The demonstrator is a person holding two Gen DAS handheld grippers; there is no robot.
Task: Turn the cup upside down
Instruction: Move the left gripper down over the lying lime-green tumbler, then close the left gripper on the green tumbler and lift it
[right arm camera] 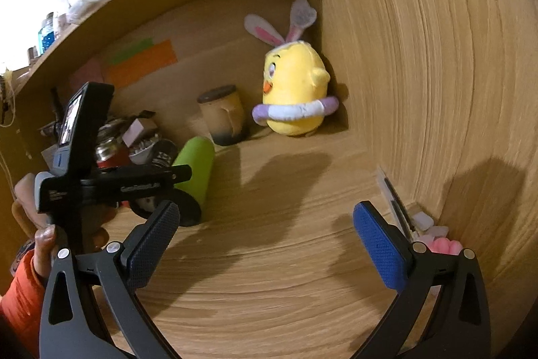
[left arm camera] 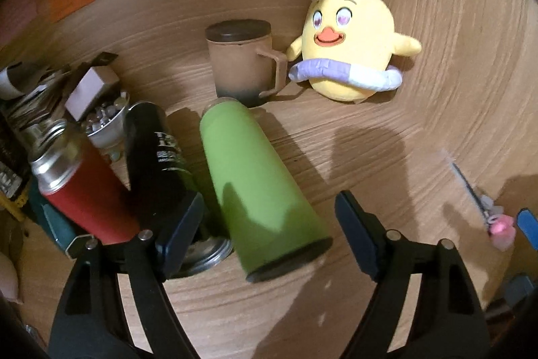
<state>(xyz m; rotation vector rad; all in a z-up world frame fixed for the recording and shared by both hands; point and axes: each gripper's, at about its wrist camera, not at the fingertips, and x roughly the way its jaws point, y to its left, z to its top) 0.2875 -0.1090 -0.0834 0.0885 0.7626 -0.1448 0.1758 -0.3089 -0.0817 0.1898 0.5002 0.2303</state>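
A green cup [left arm camera: 259,187] lies on its side on the wooden shelf floor, its dark end toward me. It also shows in the right wrist view [right arm camera: 193,167]. My left gripper [left arm camera: 269,224] is open, its jaws spread on either side of the cup's near end without touching it. My right gripper [right arm camera: 265,234] is open and empty over bare wood, to the right of the left gripper [right arm camera: 111,180] and the cup.
A brown lidded mug [left arm camera: 242,63] and a yellow chick plush [left arm camera: 349,52] stand at the back. A black bottle [left arm camera: 158,157], a red flask [left arm camera: 77,184] and clutter lie left of the cup. Pens and a pink item [right arm camera: 437,241] lie by the right wall.
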